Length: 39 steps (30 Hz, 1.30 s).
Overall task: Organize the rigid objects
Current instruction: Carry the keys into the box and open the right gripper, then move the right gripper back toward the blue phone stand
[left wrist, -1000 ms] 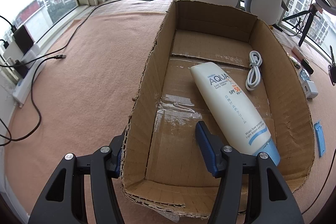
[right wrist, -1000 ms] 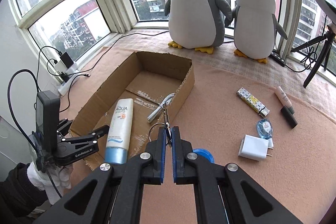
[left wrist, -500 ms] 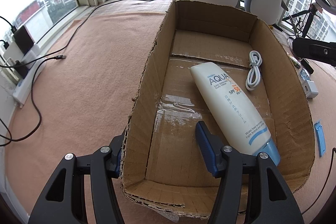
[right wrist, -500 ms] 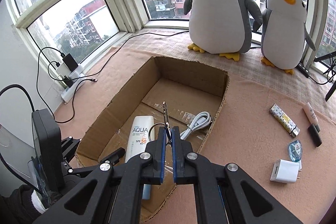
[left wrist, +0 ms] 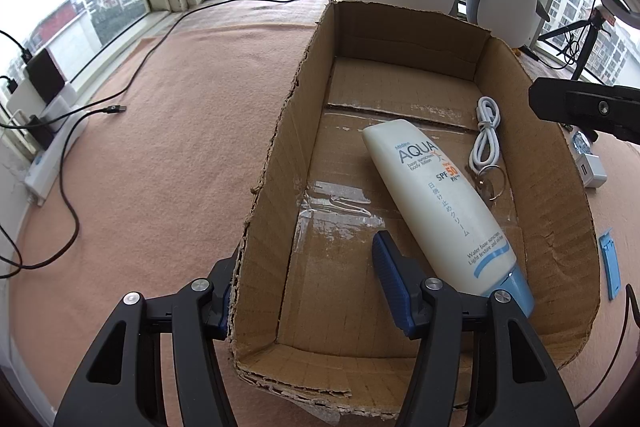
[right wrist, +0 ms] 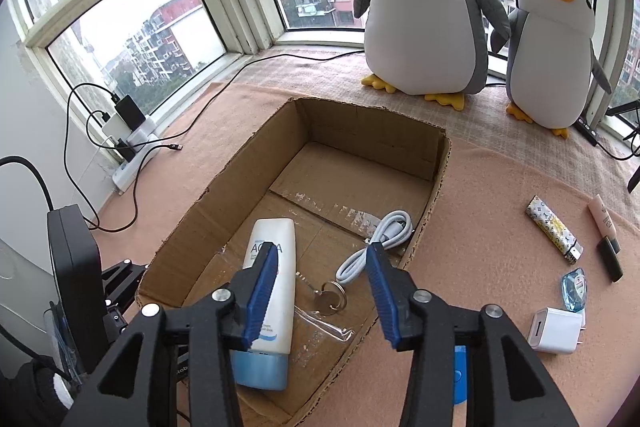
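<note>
In the left wrist view, the left gripper (left wrist: 308,283) is seen spread, its fingers straddling the near left wall of one cardboard box (left wrist: 276,155), not clamped. Inside lie one sunscreen tube (left wrist: 440,203), one coiled white cable (left wrist: 486,135) and one key ring (left wrist: 490,181).

In the right wrist view, the right gripper (right wrist: 320,291) is held released above the box, empty. On the counter (right wrist: 480,195) are counted one charger (right wrist: 554,331), one tape dispenser (right wrist: 573,287), one lighter (right wrist: 554,229) and one pink tube (right wrist: 605,227). Two penguin plushes (right wrist: 424,3) are seen behind.
</note>
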Each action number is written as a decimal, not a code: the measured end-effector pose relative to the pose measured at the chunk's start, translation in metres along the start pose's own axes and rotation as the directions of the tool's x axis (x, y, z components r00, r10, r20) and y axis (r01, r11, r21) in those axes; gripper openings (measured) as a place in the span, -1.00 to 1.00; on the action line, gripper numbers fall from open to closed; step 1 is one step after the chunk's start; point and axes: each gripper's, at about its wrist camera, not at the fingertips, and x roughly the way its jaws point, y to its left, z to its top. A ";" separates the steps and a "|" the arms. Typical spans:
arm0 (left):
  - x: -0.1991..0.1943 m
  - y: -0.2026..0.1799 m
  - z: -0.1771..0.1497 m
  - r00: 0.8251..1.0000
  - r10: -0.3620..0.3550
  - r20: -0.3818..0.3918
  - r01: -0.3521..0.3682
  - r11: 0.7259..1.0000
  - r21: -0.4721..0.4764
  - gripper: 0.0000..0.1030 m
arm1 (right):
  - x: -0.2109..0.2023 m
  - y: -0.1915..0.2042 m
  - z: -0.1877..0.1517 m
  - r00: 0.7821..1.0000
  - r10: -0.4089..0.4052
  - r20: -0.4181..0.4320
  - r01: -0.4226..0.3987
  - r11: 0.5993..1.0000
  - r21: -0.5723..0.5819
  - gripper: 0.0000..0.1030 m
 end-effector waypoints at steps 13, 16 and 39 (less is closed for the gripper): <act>0.000 0.001 0.000 1.000 -0.001 0.000 0.001 1.000 -0.001 0.15 | -0.018 -0.005 0.002 0.999 -0.017 0.030 0.016 0.999 0.033 0.14; 0.000 0.000 0.000 1.000 -0.001 0.001 0.001 1.000 0.000 0.15 | -0.032 -0.007 0.001 0.999 -0.025 0.045 0.023 0.999 0.047 0.14; 0.000 0.003 0.000 1.000 -0.012 0.004 0.012 0.999 0.045 0.15 | -0.155 -0.075 -0.085 0.966 -0.246 0.076 0.218 0.938 0.268 0.14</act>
